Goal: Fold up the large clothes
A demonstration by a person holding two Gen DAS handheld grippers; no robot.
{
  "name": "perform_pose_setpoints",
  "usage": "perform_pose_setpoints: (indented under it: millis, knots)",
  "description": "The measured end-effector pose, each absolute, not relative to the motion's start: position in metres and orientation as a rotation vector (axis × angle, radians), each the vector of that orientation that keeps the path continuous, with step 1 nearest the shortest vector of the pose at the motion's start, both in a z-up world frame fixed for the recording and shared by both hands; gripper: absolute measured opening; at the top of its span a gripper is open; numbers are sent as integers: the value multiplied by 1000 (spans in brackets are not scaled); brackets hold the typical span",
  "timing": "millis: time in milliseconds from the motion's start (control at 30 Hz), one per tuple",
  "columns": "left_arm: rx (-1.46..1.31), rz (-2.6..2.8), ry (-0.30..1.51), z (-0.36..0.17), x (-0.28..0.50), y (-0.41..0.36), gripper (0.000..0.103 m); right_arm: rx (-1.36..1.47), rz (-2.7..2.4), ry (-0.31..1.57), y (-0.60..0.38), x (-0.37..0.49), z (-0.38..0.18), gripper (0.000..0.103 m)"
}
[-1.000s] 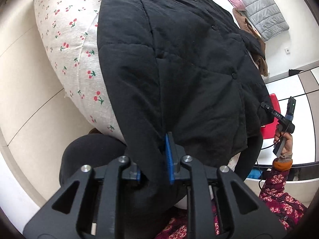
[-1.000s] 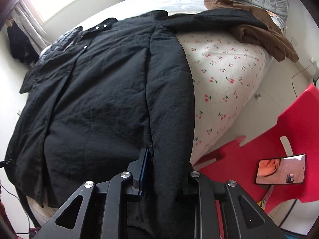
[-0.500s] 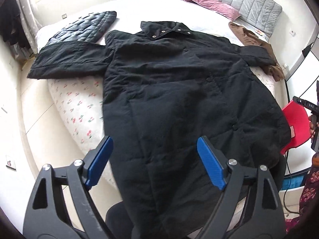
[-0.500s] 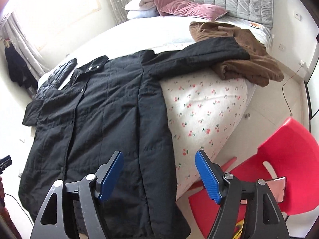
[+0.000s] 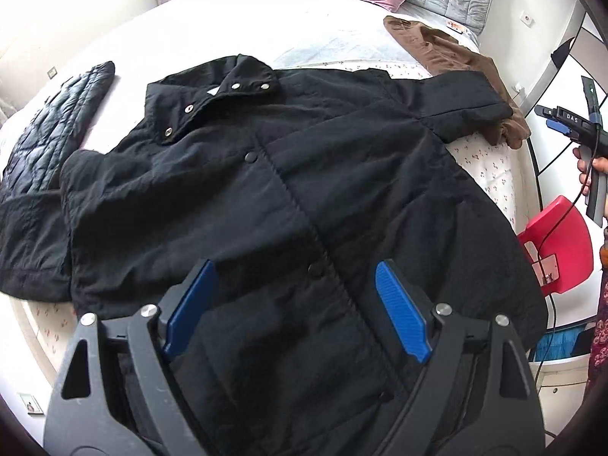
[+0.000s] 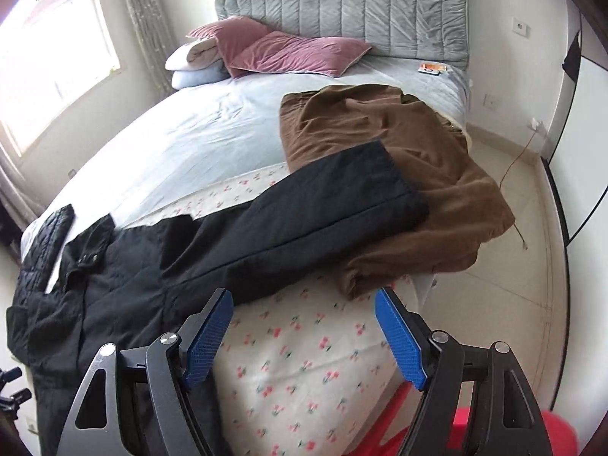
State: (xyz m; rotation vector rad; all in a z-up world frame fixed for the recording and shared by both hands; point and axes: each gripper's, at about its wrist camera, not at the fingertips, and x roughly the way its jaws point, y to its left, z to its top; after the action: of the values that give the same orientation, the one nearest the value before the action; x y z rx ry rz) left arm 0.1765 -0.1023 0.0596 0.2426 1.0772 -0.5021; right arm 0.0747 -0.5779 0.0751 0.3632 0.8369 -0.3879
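Bed point(image 6: 235, 129) with a black coat point(image 5: 288, 205) spread flat, collar toward the headboard.
Right tongs point(image 6: 304, 338) gape empty beside its outstretched sleeve point(image 6: 323, 197) (nearer than the left tongs point(image 5: 300, 311), also wide apart, over the placket).

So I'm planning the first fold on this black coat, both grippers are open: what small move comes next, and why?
Probably bring the right gripper onto the black padded coat's outstretched sleeve and fold it across the body. The coat lies flat and buttoned, but that sleeve's cuff overlaps the brown garment.
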Motion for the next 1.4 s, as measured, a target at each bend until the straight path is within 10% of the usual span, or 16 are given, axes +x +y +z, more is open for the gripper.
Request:
perform_pose_setpoints:
  millis: [267, 400, 500, 567, 967, 1133, 1200, 1267, 1400]
  knots:
    - [296, -608, 941, 21, 274, -229, 86, 403, -576, 799, -677, 139, 26, 78]
    - [234, -642, 919, -5, 311, -276, 68, 489, -635, 791, -714, 152, -5, 75]
    - [116, -669, 945, -22, 334, -299, 40, 552, -670, 803, -727, 155, -32, 53]
    - [51, -682, 965, -32, 344, -309, 28, 562, -655, 793, -724, 155, -39, 16]
    - [-9, -757, 958, -89, 349, -361, 16, 222, -735, 713, -666, 103, 1, 10]
    - [-1, -735, 978, -74, 345, -356, 21, 160, -800, 768, -655, 98, -24, 29]
    - [43, -707, 1006, -63, 336, -351, 59, 169, -782, 758, -645, 91, -8, 49]
    - [67, -683, 984, -45, 321, -335, 76, 195, -710, 744, -632, 83, 13, 61]
    - [83, -635, 994, -8, 295, -287, 83, 246, -594, 726, -588, 67, 66, 73]
